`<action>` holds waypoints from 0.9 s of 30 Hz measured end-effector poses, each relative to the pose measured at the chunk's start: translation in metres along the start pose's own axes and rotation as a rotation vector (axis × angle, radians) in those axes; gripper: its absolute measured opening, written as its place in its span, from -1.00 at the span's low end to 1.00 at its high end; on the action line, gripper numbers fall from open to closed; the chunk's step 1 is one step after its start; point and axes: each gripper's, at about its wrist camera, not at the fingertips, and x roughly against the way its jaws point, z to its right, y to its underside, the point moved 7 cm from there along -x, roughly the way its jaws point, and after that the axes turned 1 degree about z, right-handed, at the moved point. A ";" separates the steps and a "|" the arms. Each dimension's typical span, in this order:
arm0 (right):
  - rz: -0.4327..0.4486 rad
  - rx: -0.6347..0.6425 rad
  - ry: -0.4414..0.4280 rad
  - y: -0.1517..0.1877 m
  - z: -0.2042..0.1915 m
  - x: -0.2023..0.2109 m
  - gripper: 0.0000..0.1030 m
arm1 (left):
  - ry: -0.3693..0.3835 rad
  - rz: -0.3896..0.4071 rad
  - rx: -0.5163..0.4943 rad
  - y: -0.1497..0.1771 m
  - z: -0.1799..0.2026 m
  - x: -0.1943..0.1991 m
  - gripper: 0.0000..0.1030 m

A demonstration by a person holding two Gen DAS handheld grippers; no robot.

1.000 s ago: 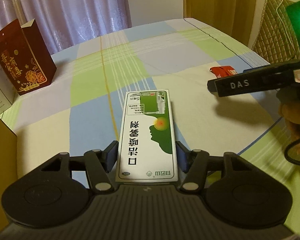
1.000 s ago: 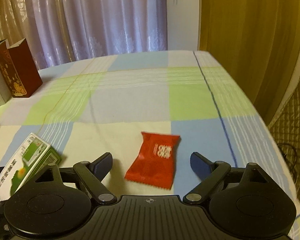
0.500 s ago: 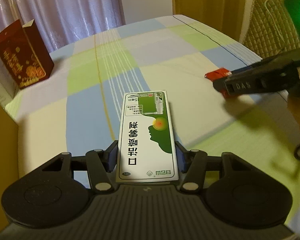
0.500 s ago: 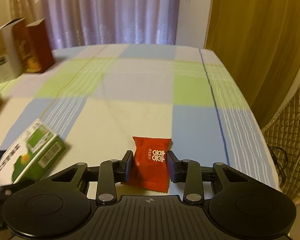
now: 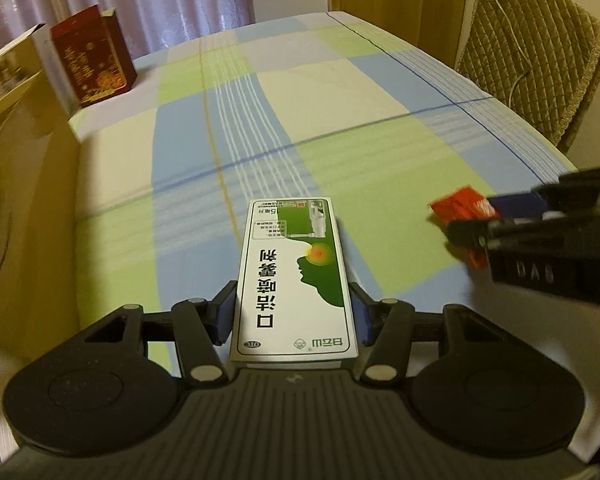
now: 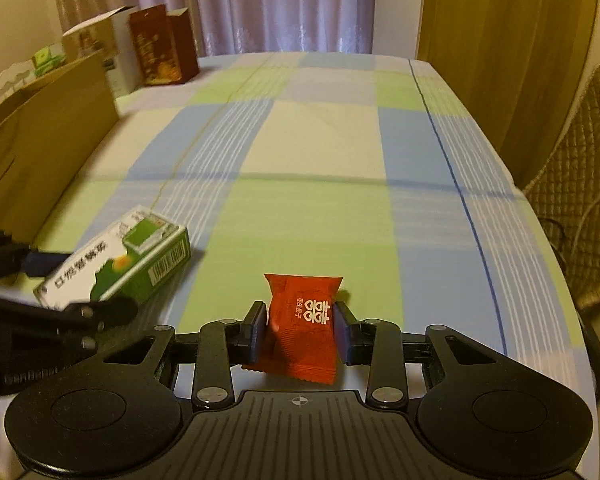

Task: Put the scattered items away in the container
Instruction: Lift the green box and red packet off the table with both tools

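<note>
A: What does the left gripper [image 5: 294,314] have?

B: A green and white box [image 5: 294,280], clamped by its long sides between the blue pads, lying flat and pointing away from the camera, held above the checked cloth [image 5: 340,92]

A: And the right gripper [image 6: 300,332]?

B: Closed on a red packet [image 6: 304,320], pads pressing both sides. The packet stands upright between them, with white characters on its front

A: Where are the two relative to each other?

B: Side by side over the near end of the cloth. From the right wrist view the box sits low on the left, tilted, in the other gripper. From the left wrist view the packet shows at the right edge, blurred

A: The container?

B: A brown carton [image 6: 40,148] along the left side of the table, its wall beside the left gripper. I cannot see inside it

A: Anything else?

B: A dark red bag [image 5: 94,56] standing at the far left corner, a pale box just beside it, and a quilted chair [image 5: 528,56] on the right
</note>
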 end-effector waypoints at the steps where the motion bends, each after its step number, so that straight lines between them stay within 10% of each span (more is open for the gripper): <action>1: -0.003 0.004 0.004 0.005 -0.003 0.001 -0.26 | -0.004 0.000 0.002 0.005 0.000 0.002 0.01; 8: -0.012 0.046 0.016 0.018 -0.010 0.000 -0.24 | -0.017 -0.010 0.025 0.014 -0.005 0.008 0.09; 11: 0.006 0.053 0.033 0.021 -0.009 0.001 0.40 | -0.013 -0.007 0.024 0.013 -0.006 0.005 0.13; 27: -0.003 0.020 0.013 0.024 -0.005 -0.004 0.40 | 0.005 -0.022 -0.022 0.011 -0.005 -0.012 0.08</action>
